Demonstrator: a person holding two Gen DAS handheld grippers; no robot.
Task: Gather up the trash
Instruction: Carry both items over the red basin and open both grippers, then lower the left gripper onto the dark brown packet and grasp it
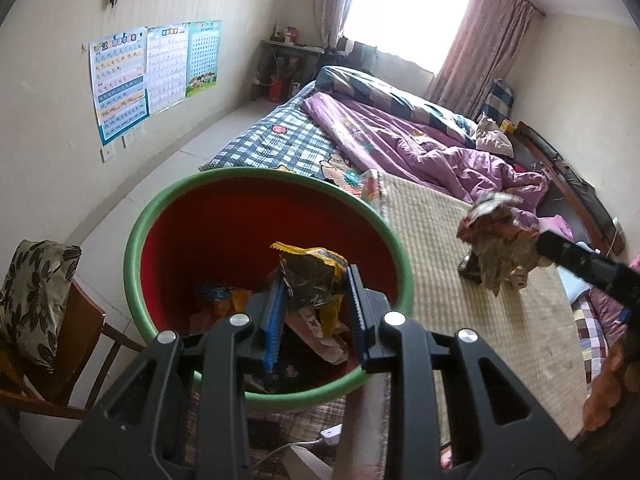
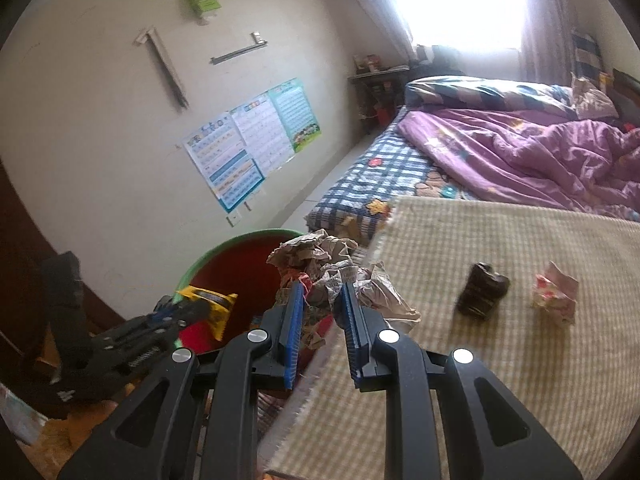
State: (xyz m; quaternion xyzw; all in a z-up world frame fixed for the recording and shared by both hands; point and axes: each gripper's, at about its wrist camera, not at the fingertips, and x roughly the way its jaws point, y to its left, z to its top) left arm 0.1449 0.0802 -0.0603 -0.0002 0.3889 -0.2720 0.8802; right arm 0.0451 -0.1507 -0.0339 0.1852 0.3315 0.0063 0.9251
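Writing: wall posters point(image 1: 120, 84) carry grids of characters, too small to read; print on the trash is also illegible. Left gripper point(image 1: 316, 312) is over the red bin point(image 1: 160, 224), which has a green rim. Its blue-padded fingers point(image 1: 276, 320) sit at a narrow gap, pinching a yellow snack wrapper point(image 1: 310, 276) above the bin mouth. More wrappers lie inside the bin. Right gripper point(image 2: 320, 320) points forward over the bed edge, close to the bin rim. Its jaws are narrow and clamp a crumpled paper wad point(image 2: 320, 260). From the left wrist view the same wad point(image 1: 496, 236) hangs off the right gripper's black tip, above the mat. Woven straw mat point(image 2: 500, 360) covers the near part of the bed. On the mat sit a dark crumpled item point(image 2: 482, 290) and a pink-white wrapper point(image 2: 556, 298), near each other but apart. Purple quilt point(image 2: 520, 152) is bunched farther back, on a blue checked sheet point(image 2: 360, 192). Wooden chair point(image 1: 52, 312) with a floral cushion stands left of the bin. Bright curtained window point(image 1: 404, 4) on the far wall.
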